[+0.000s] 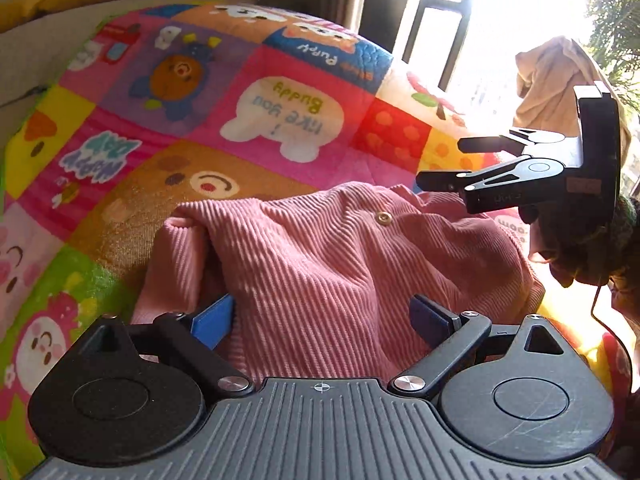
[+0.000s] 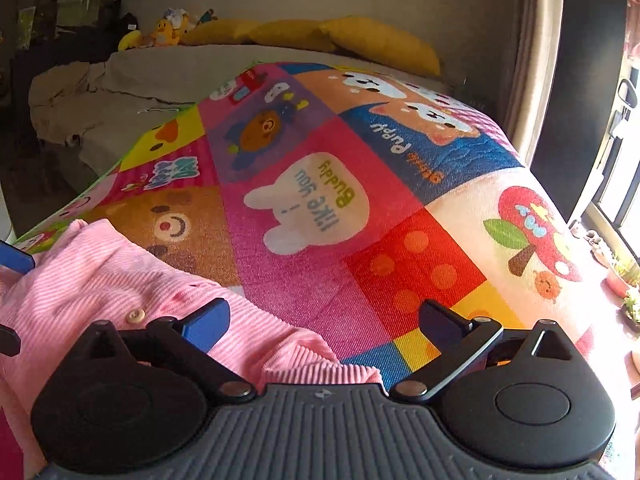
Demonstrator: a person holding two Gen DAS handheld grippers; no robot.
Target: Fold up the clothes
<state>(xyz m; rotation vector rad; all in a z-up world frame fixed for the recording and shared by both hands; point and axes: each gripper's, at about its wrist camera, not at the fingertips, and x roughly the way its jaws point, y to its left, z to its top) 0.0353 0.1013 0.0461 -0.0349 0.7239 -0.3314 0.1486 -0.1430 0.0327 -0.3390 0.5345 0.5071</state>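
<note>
Both tools spread wide, left tool over pink garment, right tool over blanket.

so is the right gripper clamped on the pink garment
No: the right gripper has its jaws wide open, with the pink garment lying beneath, unpinched.

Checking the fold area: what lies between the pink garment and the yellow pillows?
Only the patchwork blanket, then bare beige sheet, up to the pillows; right wrist view.

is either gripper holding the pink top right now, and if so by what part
Nothing is held. The left gripper and right gripper both stand open over the pink corduroy top, pads clear of the cloth.
</note>
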